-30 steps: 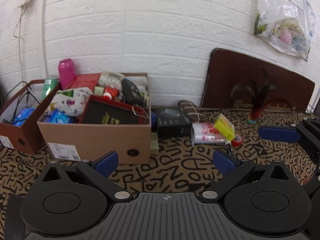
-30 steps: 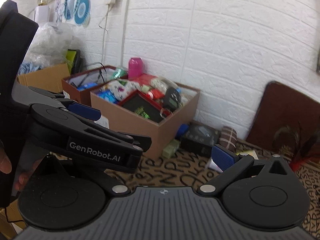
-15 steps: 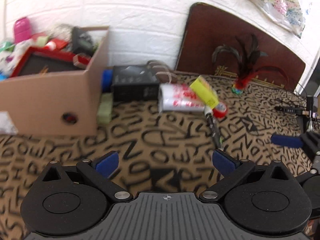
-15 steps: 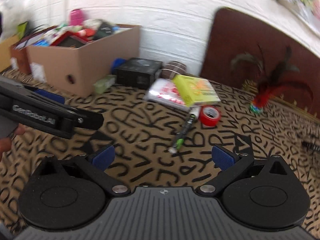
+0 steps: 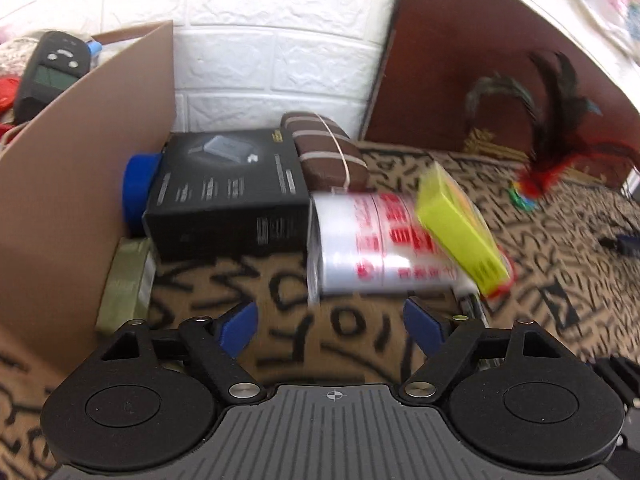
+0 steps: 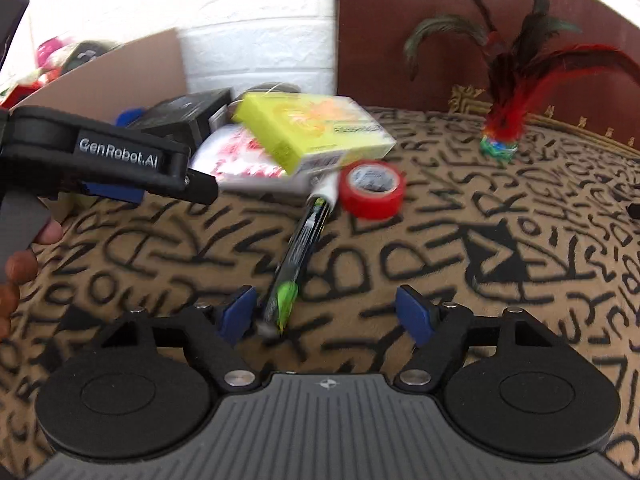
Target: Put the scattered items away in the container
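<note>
My left gripper (image 5: 330, 322) is open and empty, low over the patterned cloth, just in front of a white-and-red packet (image 5: 376, 248) with a yellow-green box (image 5: 456, 232) lying on it. A black box (image 5: 228, 196) and a brown striped pouch (image 5: 324, 152) sit behind. The cardboard container (image 5: 88, 184) stands at the left. My right gripper (image 6: 328, 314) is open and empty, with a black-and-green pen (image 6: 300, 256) reaching toward its left finger. A red tape roll (image 6: 372, 188) lies beyond the pen, beside the yellow-green box (image 6: 316, 132).
A feather shuttlecock (image 6: 504, 120) stands at the back right before a dark brown board (image 5: 480, 56). A green tape roll (image 5: 128, 280) and a blue cap (image 5: 138, 184) rest against the container's side. The left gripper (image 6: 104, 156) crosses the right wrist view.
Both grippers have moved forward and down toward the scattered items. The packet, boxes, pen and tape now appear much closer. Both stay open.
</note>
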`<state>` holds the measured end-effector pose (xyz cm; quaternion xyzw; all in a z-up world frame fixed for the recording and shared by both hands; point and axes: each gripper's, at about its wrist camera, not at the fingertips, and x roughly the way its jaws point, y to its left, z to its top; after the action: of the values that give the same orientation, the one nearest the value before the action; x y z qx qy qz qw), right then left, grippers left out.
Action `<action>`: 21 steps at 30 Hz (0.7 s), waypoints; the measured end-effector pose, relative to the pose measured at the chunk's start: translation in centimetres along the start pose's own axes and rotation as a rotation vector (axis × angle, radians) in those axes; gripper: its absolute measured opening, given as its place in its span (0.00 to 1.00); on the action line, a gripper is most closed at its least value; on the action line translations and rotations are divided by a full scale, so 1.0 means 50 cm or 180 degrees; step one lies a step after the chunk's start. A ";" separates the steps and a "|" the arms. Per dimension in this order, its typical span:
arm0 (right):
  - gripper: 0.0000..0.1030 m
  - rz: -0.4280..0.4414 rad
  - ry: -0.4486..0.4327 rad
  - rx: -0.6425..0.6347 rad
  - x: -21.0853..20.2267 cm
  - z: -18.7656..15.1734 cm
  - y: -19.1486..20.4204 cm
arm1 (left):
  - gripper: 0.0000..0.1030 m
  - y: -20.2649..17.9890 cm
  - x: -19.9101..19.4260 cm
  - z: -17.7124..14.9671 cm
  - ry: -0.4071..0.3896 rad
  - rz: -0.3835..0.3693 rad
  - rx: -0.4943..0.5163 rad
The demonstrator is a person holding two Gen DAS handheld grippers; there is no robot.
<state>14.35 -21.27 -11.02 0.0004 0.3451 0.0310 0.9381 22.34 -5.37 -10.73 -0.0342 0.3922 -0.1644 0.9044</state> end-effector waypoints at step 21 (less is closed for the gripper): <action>0.56 0.0343 -0.0188 -0.0320 0.058 0.057 0.037 | 0.15 -0.028 0.041 0.028 0.0059 -0.0299 0.0096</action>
<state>18.30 -19.18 -10.66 -0.0271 0.3147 0.0987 0.9437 24.28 -7.45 -10.92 -0.0374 0.3960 -0.2129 0.8924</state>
